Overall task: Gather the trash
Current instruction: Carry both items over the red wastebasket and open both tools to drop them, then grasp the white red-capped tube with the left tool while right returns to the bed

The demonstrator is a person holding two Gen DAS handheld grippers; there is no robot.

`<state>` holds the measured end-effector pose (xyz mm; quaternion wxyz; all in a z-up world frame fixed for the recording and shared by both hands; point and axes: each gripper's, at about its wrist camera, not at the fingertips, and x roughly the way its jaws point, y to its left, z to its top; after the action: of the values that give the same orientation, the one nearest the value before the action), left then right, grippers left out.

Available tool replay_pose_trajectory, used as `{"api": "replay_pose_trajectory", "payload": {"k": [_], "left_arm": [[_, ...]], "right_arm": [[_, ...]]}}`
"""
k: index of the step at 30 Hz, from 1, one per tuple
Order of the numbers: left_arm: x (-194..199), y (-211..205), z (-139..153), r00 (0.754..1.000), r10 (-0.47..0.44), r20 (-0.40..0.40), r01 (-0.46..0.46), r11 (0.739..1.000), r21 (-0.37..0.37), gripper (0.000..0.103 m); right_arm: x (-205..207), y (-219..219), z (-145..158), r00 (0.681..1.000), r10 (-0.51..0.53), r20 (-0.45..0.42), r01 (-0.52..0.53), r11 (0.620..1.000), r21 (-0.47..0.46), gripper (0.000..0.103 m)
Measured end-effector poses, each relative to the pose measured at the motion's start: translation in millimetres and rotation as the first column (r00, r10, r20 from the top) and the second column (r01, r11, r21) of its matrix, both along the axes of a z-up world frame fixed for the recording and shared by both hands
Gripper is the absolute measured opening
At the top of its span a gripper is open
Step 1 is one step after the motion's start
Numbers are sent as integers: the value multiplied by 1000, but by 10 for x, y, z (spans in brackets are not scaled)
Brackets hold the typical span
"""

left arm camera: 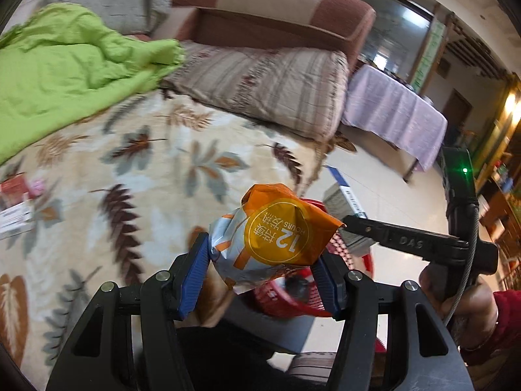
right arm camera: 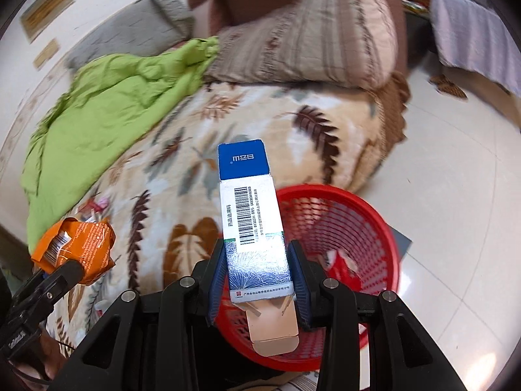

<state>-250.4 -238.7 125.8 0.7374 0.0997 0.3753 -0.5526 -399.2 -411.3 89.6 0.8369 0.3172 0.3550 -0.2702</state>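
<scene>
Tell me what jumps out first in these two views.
An orange wrapper fills the middle of the left view, clamped in the left hand-held gripper. In the right view a blue-and-white box stands in the right hand-held gripper, above a red basket on the floor beside the bed. Behind both, a green quilt lies crumpled on the leaf-patterned blanket.

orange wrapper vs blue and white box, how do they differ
The orange wrapper is crumpled, soft foil; the blue and white box is a rigid, flat-sided carton with a barcode. The wrapper sits in the left gripper, the box in the right gripper, its end flap open. Both are clamped near the red basket.
</scene>
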Motion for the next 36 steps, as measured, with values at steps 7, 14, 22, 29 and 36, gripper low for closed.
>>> {"api": "replay_pose_trajectory", "payload": {"k": [7, 14, 22, 29, 36], "left_arm": [[-324, -402, -54, 995, -95, -24, 96, 995, 22, 70], [-164, -246, -102, 998, -30, -57, 32, 999, 31, 80], [256, 341, -50, 990, 133, -47, -132, 991, 21, 80], [619, 1224, -227, 951, 305, -47, -300, 949, 102, 80], [730, 1691, -791, 895, 407, -184, -374, 908, 191, 64]], "right_arm": [[-213, -166, -122, 996, -80, -25, 80, 997, 19, 42], [-365, -379, -273, 977, -202, -75, 204, 979, 25, 71], [-94, -230, -107, 994, -107, 24, 106, 994, 25, 71], [348, 164, -26, 990, 97, 105, -101, 994, 33, 71], [601, 452, -34, 974, 200, 109, -201, 979, 2, 71]]}}
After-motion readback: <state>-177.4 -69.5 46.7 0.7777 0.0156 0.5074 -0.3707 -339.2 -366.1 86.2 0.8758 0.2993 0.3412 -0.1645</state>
